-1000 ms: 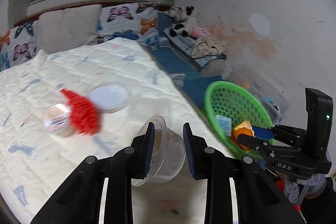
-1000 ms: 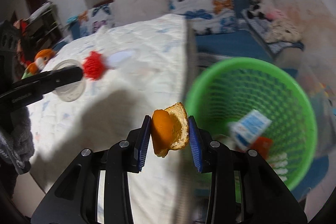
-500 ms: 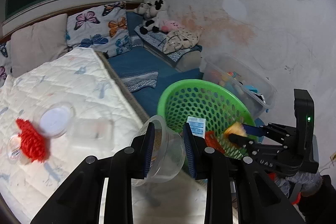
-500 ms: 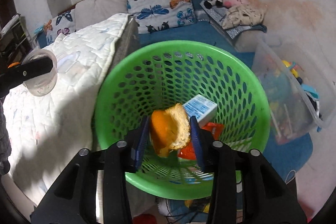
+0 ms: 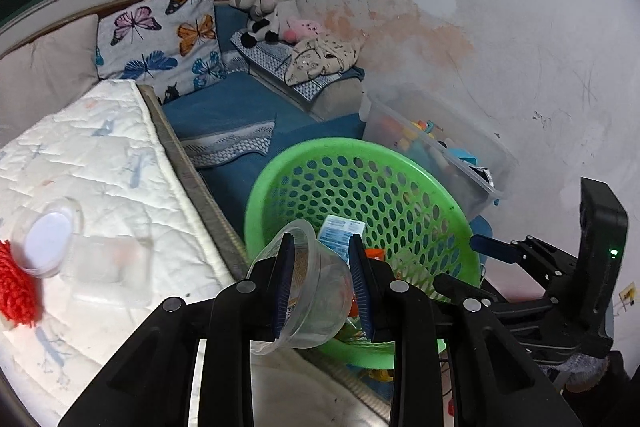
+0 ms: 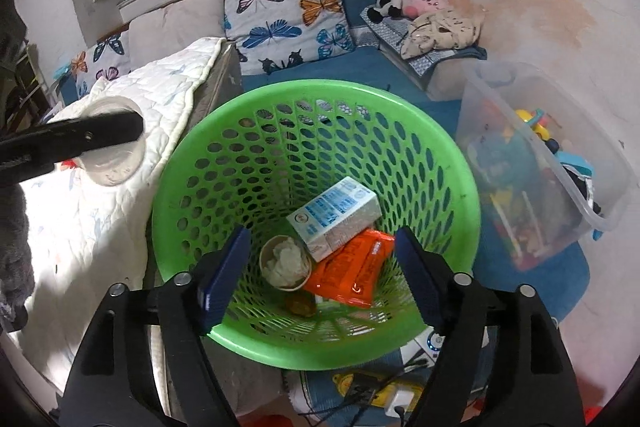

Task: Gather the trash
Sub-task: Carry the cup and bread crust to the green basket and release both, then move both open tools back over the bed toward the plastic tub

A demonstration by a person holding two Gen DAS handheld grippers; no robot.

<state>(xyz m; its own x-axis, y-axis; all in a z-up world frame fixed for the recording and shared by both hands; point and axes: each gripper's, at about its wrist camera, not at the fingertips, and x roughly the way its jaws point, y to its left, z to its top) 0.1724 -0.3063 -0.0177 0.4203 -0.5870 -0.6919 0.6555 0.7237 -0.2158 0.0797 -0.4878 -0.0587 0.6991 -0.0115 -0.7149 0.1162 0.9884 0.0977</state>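
Bed [image 5: 100, 163] w/ white quilt on the left, green basket [image 6: 172, 187] on the blue floor just beside its edge. Clear storage bin [image 6: 560, 155] w/ toys stands to the basket's right, near the wall.

Basket contents, seen from the right wrist view: white-and-blue carton [image 6: 334, 217] leaning on the far inner wall, print on it too small to read; orange packet [image 6: 352, 271] under and in front of the carton, white writing on it, unreadable; paper cup [image 6: 285, 262] w/ crumpled white tissue inside, touching the carton's left corner; small brownish-orange scrap [image 6: 300, 303] at the bottom, just in front of the paper cup.

Right gripper [image 6: 320, 271] hangs over the basket mouth, fingers wide apart, nothing between them.

Left gripper [image 5: 320, 287] has its fingers closed narrow on a clear plastic cup [image 5: 308, 291], tilted, mouth facing up-left, some brownish residue or label inside, can't tell which. Cup is held over the bed edge, right by the basket's near-left rim, not in the basket yet.

On the quilt: a clear flat container [image 5: 108, 259], a round tub w/ white lid [image 5: 46, 237] touching it, red fuzzy thing [image 5: 18, 291] at the far left edge.
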